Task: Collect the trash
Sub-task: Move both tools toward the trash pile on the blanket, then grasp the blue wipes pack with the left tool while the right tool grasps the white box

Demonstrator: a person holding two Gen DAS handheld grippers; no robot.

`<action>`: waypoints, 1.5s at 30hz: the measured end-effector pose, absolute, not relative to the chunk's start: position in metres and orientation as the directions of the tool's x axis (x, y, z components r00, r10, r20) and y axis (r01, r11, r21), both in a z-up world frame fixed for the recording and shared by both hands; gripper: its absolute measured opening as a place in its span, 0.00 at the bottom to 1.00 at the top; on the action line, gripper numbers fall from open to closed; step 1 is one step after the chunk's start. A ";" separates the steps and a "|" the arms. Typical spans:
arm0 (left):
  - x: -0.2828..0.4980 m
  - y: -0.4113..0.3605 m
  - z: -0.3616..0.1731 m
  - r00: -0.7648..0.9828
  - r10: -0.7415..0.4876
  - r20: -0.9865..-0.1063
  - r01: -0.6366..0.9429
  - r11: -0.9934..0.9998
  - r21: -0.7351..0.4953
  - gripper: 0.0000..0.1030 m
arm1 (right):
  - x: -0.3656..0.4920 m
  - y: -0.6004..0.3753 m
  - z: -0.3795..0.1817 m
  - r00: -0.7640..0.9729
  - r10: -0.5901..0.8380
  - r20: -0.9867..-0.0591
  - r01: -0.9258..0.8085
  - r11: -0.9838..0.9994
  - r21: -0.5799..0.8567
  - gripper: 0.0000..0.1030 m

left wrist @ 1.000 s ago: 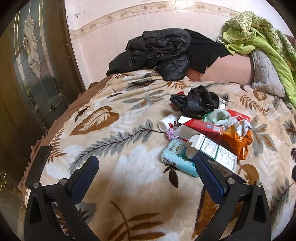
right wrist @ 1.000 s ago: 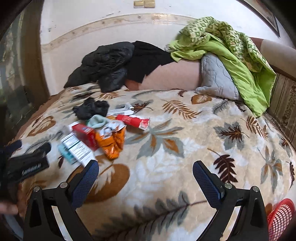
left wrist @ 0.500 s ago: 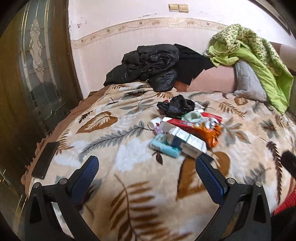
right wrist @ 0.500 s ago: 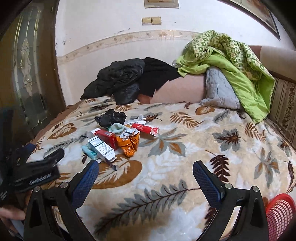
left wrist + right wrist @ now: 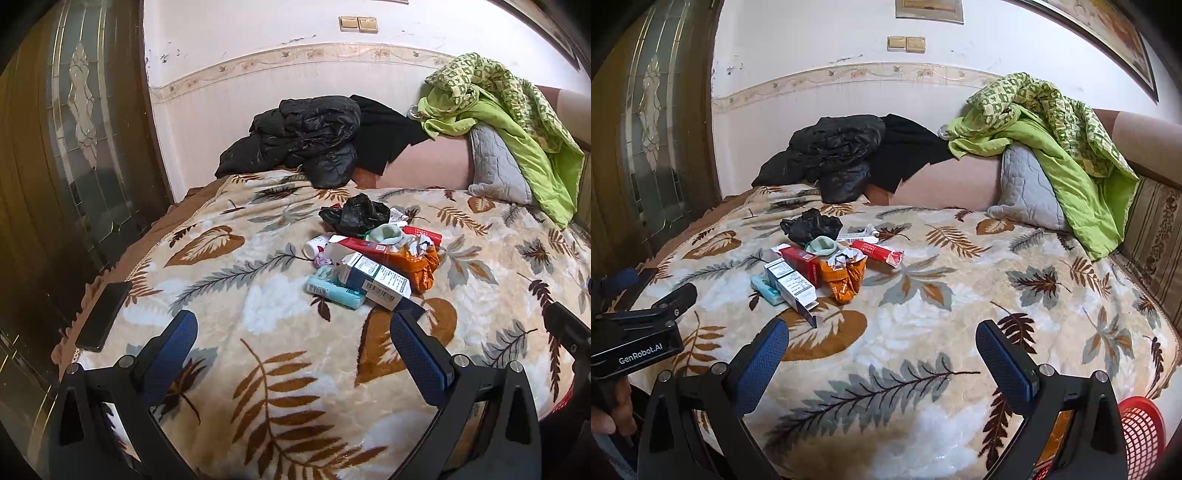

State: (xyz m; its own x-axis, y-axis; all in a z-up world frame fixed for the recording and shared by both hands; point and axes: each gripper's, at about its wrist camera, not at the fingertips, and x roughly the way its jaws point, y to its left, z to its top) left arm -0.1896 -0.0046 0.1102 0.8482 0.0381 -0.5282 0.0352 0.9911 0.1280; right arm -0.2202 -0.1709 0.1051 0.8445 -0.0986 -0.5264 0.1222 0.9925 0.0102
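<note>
Change noted: both my grippers now sit farther back from the trash pile than a second ago; the pile reads smaller and the whole bed is in view.
Left gripper: jaws released, wide apart, nothing between them, hanging over bare blanket short of the pile.
Right gripper: jaws released and empty, over the near half of the bed.
Trash location: heaped mid-bed; white carton on a teal packet, with a red box, orange wrapper, black bag and red sachet beside or behind.
Pile condition: undisturbed, same arrangement as before.
Receptacle: red basket at the bed's near right edge, well apart from the pile.
Bystander item: dark phone on the left edge; I judge it not trash.
Assessment: nothing collected yet; the pull-back looks like lining up a first pick.
</note>
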 end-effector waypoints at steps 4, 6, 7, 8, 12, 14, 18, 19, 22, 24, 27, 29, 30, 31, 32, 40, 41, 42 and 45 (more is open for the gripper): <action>-0.190 -0.004 0.110 0.848 0.041 -0.528 0.032 0.991 0.129 1.00 | -0.220 -0.171 0.104 0.842 -0.102 -0.530 0.127 0.992 0.010 0.99; -0.189 -0.004 0.110 0.848 0.040 -0.528 0.033 0.991 0.128 1.00 | -0.220 -0.171 0.104 0.841 -0.104 -0.531 0.126 0.992 0.004 0.99; -0.190 -0.004 0.110 0.848 0.041 -0.529 0.032 0.991 0.129 1.00 | -0.220 -0.170 0.105 0.841 -0.106 -0.530 0.126 0.992 0.001 0.99; -0.190 -0.003 0.109 0.847 0.043 -0.529 0.031 0.991 0.130 1.00 | -0.220 -0.170 0.105 0.841 -0.107 -0.530 0.125 0.992 -0.002 0.99; -0.190 -0.003 0.109 0.847 0.044 -0.530 0.029 0.991 0.130 1.00 | -0.220 -0.169 0.105 0.841 -0.110 -0.529 0.125 0.992 -0.007 0.99; -0.189 -0.002 0.109 0.847 0.043 -0.531 0.031 0.991 0.130 1.00 | -0.220 -0.169 0.104 0.841 -0.110 -0.530 0.125 0.992 -0.007 0.99; -0.190 -0.002 0.109 0.847 0.041 -0.531 0.032 0.991 0.128 1.00 | -0.220 -0.169 0.105 0.842 -0.107 -0.529 0.123 0.992 -0.005 0.99; -0.189 -0.003 0.109 0.847 0.044 -0.530 0.030 0.991 0.130 1.00 | -0.220 -0.169 0.104 0.841 -0.107 -0.530 0.123 0.992 -0.004 0.99; -0.189 -0.002 0.108 0.845 0.043 -0.533 0.031 0.991 0.130 1.00 | -0.220 -0.169 0.104 0.839 -0.101 -0.535 0.118 0.993 -0.002 0.99; -0.189 -0.002 0.107 0.844 0.045 -0.535 0.031 0.991 0.132 1.00 | -0.221 -0.170 0.104 0.839 -0.101 -0.535 0.120 0.993 0.001 0.99; -0.189 -0.002 0.107 0.844 0.046 -0.535 0.030 0.991 0.132 1.00 | -0.221 -0.171 0.103 0.837 -0.101 -0.538 0.124 0.992 0.007 0.99; -0.189 -0.003 0.108 0.843 0.044 -0.536 0.031 0.991 0.129 1.00 | -0.221 -0.172 0.103 0.836 -0.099 -0.540 0.125 0.992 0.011 0.99; -0.189 -0.002 0.107 0.843 0.044 -0.537 0.031 0.991 0.130 1.00 | -0.221 -0.173 0.103 0.835 -0.099 -0.541 0.125 0.992 0.012 0.99; -0.189 -0.003 0.108 0.843 0.045 -0.535 0.030 0.991 0.131 1.00 | -0.221 -0.173 0.103 0.835 -0.098 -0.542 0.126 0.992 0.013 0.99; -0.189 -0.003 0.108 0.843 0.044 -0.536 0.031 0.991 0.130 1.00 | -0.220 -0.173 0.103 0.834 -0.098 -0.543 0.126 0.992 0.014 0.99; -0.189 -0.003 0.108 0.842 0.042 -0.537 0.031 0.992 0.126 1.00 | -0.216 -0.173 0.101 0.822 -0.071 -0.565 0.106 0.994 0.028 0.99; -0.188 -0.001 0.106 0.839 0.036 -0.543 0.033 0.992 0.118 1.00 | -0.214 -0.173 0.099 0.816 -0.055 -0.575 0.093 0.995 0.037 0.99; -0.187 0.001 0.105 0.834 0.027 -0.551 0.036 0.994 0.103 1.00 | -0.213 -0.172 0.098 0.811 -0.050 -0.583 0.089 0.995 0.038 0.99; -0.179 0.014 0.097 0.804 -0.009 -0.594 0.042 0.998 0.042 1.00 | -0.209 -0.171 0.095 0.799 -0.030 -0.601 0.071 0.996 0.045 0.93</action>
State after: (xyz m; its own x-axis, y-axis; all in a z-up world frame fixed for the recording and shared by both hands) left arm -0.1793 0.0141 0.0968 0.8041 -0.0090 -0.5945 0.0420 0.9982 0.0417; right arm -0.2087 -0.1708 0.0953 0.7987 -0.0298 -0.6010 0.0710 0.9965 0.0449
